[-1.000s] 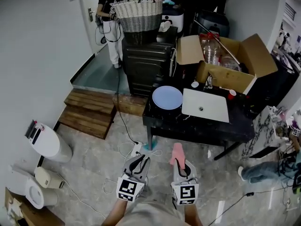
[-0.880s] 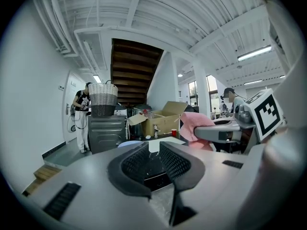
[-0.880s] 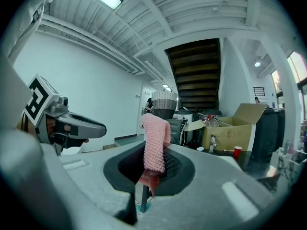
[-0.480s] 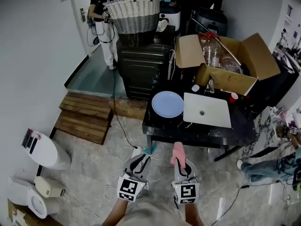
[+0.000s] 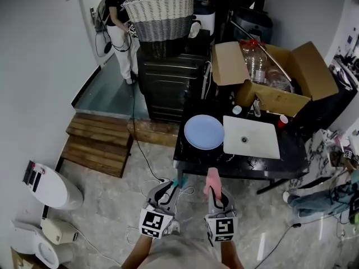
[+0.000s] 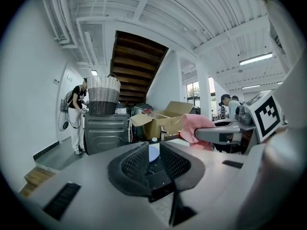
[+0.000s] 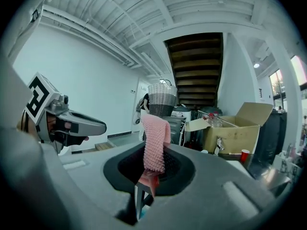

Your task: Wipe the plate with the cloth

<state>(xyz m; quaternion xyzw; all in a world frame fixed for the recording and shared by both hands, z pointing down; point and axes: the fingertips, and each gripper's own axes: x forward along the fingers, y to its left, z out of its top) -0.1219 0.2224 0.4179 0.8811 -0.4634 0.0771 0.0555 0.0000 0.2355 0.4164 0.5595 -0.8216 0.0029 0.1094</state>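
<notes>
A light blue plate lies on the left part of a black table, a step ahead of me. My right gripper is held low over the floor, short of the table, and is shut on a pink cloth that sticks up past its tips. In the right gripper view the cloth hangs folded between the jaws of that gripper. My left gripper is beside it, slightly open and holding nothing. Through its narrow gap I see the plate.
A white sink basin sits right of the plate, with a red cup and an open cardboard box behind. A wicker basket tops a dark cabinet. A person stands by the door. Wooden steps and floor cables lie to the left.
I have moved closer to the table, so the plate and the sink basin sit lower and larger in the head view. Both grippers keep their pose, with the cloth still held.
</notes>
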